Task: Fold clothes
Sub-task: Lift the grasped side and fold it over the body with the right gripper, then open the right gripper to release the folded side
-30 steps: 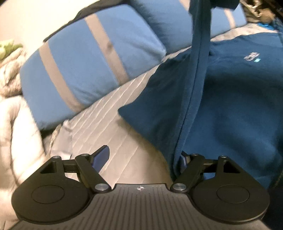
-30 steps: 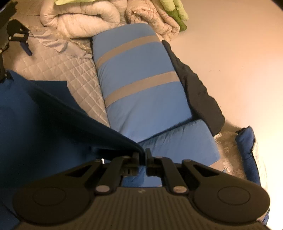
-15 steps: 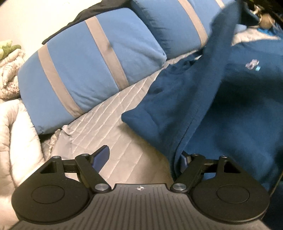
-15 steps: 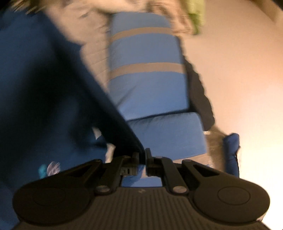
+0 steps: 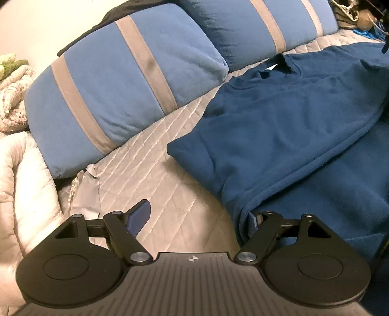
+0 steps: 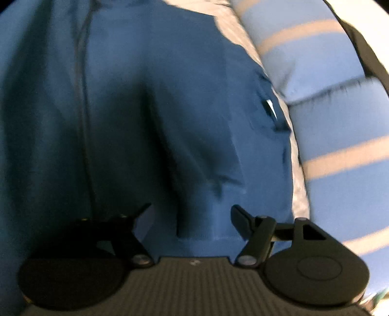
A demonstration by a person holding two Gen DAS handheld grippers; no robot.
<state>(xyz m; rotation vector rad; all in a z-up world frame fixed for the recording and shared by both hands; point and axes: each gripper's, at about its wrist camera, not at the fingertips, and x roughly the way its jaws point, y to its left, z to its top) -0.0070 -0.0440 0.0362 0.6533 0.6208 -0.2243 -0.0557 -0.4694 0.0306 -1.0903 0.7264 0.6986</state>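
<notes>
A dark blue fleece sweatshirt [image 5: 279, 126] lies on the quilted grey bed cover [image 5: 155, 170], one side folded over the body with its collar toward the pillows. My left gripper [image 5: 197, 216] is open at the near fold corner; its right finger sits under the fabric edge, its left finger over bare cover. In the right wrist view the sweatshirt [image 6: 150, 116] fills the frame. My right gripper [image 6: 192, 218] is open just above it, a ribbed cuff or hem edge lying between its jaws.
Two blue pillows with grey stripes [image 5: 126, 82] lie along the far side of the bed and show in the right wrist view [image 6: 340, 136]. A white duvet [image 5: 22, 194] is bunched at the left. Clutter sits at the far right corner [image 5: 352, 14].
My right gripper carried the raised sweatshirt edge over the body, laid it flat and opened. The hanging fabric in the left wrist view has dropped onto the garment. My left gripper stayed open.
</notes>
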